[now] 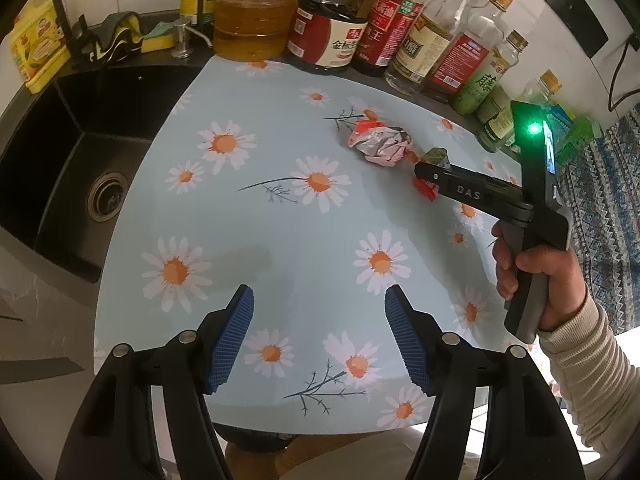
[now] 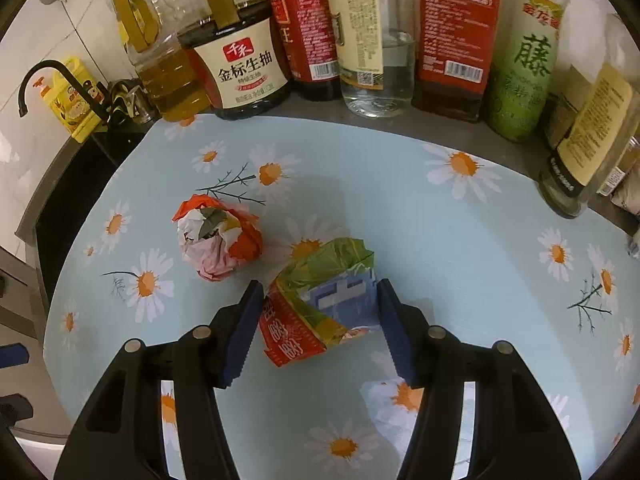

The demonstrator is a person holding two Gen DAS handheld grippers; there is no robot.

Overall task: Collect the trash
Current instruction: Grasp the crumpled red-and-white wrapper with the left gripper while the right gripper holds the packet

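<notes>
**Right gripper straddling a folded wrapper on the daisy mat**

The desk, covered by a pale blue daisy-print mat (image 1: 280, 232), is bounded by a black sink (image 1: 76, 168) on its left and a row of sauce and oil bottles (image 2: 376, 40) along the back; the mat's middle and near part lie open. The right gripper (image 2: 320, 328) has a folded red, green and blue wrapper (image 2: 320, 304) between its half-open jaws; its long axis runs diagonally, red end nearest; whether the pads press it I cannot tell. A crumpled orange-and-pink paper ball (image 2: 218, 236) sits just beside it, apart. The left gripper (image 1: 319, 336) hovers half open, empty.
</notes>
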